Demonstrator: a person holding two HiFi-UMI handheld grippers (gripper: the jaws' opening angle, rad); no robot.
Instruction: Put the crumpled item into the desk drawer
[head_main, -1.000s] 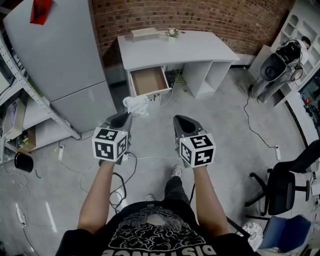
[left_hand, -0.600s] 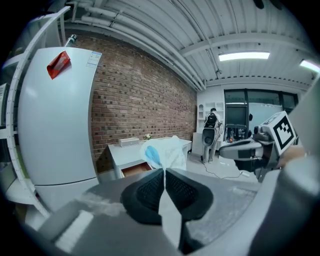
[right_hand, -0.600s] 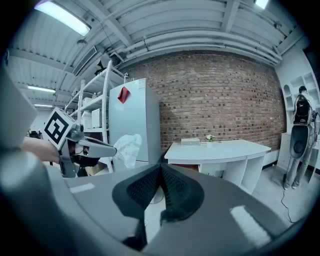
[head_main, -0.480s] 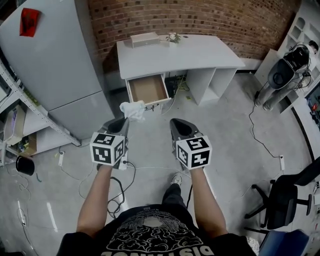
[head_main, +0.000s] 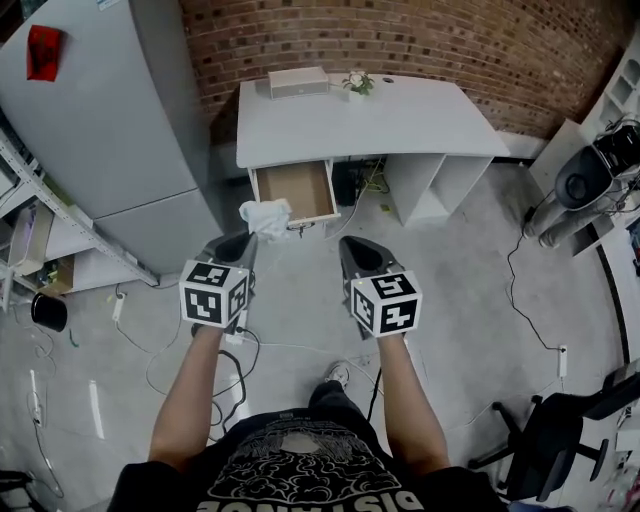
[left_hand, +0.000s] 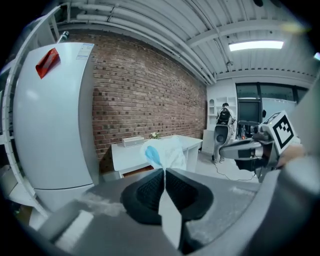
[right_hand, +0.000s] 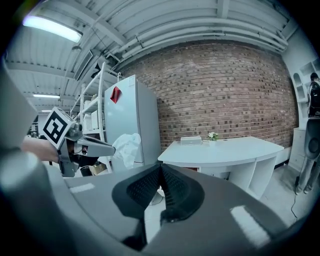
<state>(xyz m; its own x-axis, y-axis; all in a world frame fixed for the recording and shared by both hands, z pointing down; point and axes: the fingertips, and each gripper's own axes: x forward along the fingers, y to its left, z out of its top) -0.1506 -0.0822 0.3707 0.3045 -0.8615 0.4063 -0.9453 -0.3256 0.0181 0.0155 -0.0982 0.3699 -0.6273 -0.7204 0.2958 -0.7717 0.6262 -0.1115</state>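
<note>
Before a brick wall (head_main: 420, 40) the desk drawer (head_main: 295, 188) is seen open, the crumpled item (head_main: 266, 217) is pinched by a thin edge in the left gripper (head_main: 243, 240) short of it, and the right gripper (head_main: 350, 246) is closed on nothing, so the item might be dropped on the floor.

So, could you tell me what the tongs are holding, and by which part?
The left tongs are shut on the crumpled white item, pinching its near edge; the rest bunches out past the tips. The right tongs are shut on nothing.
</note>
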